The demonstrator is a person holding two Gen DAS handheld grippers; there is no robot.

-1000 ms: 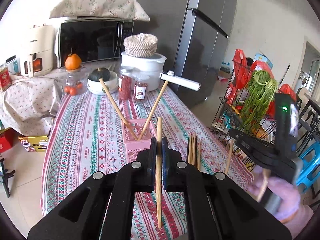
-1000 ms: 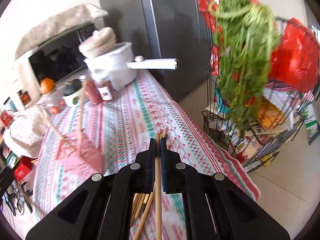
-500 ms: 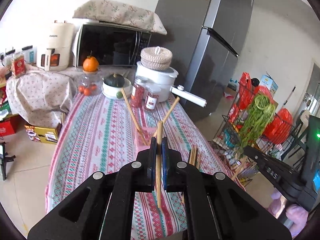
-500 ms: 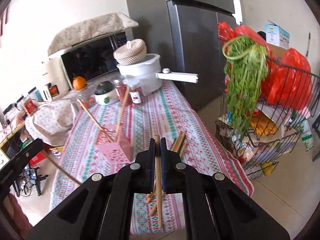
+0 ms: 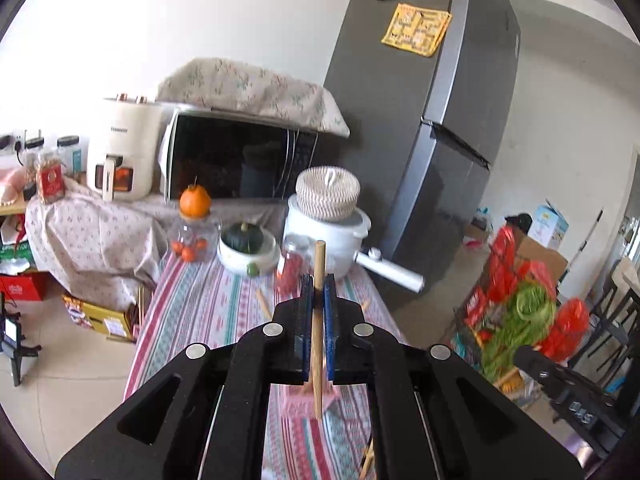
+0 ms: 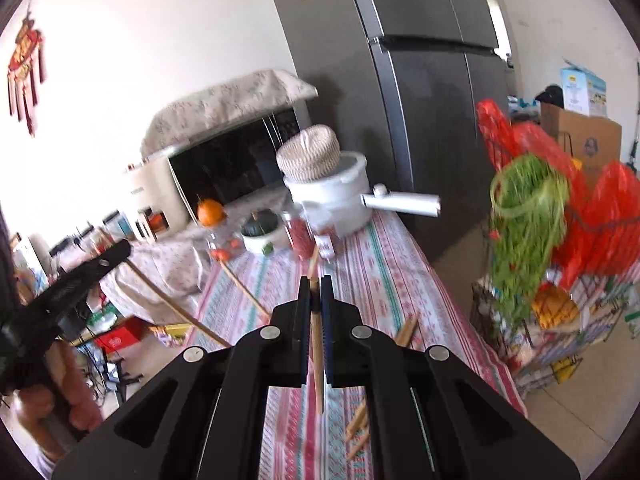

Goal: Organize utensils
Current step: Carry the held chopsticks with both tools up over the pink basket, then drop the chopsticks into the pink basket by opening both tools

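Note:
My left gripper (image 5: pixel 318 284) is shut on a wooden chopstick (image 5: pixel 318 320), held upright above the table. Its lower tip hangs over the pink utensil holder (image 5: pixel 308 394), mostly hidden behind the jaws. My right gripper (image 6: pixel 315 286) is shut on another chopstick (image 6: pixel 317 360), high over the table. Loose chopsticks (image 6: pixel 358 424) lie on the cloth below it, more of them (image 6: pixel 406 330) to the right. The left gripper (image 6: pixel 116 254) with its chopstick (image 6: pixel 176 308) shows at the left of the right wrist view. A chopstick (image 6: pixel 244 292) leans up from the hidden holder.
The striped tablecloth (image 5: pixel 208 300) carries jars (image 5: pixel 290 268), a bowl with a squash (image 5: pixel 248 246), an orange on a jar (image 5: pixel 195 200) and a white pot (image 5: pixel 332 224). A microwave (image 5: pixel 240 164) and fridge (image 5: pixel 420 120) stand behind. A wire rack with greens (image 6: pixel 524 232) stands right of the table.
Both grippers have risen and drawn back from the table, each still holding its chopstick. The pink holder has dropped behind the left jaws.

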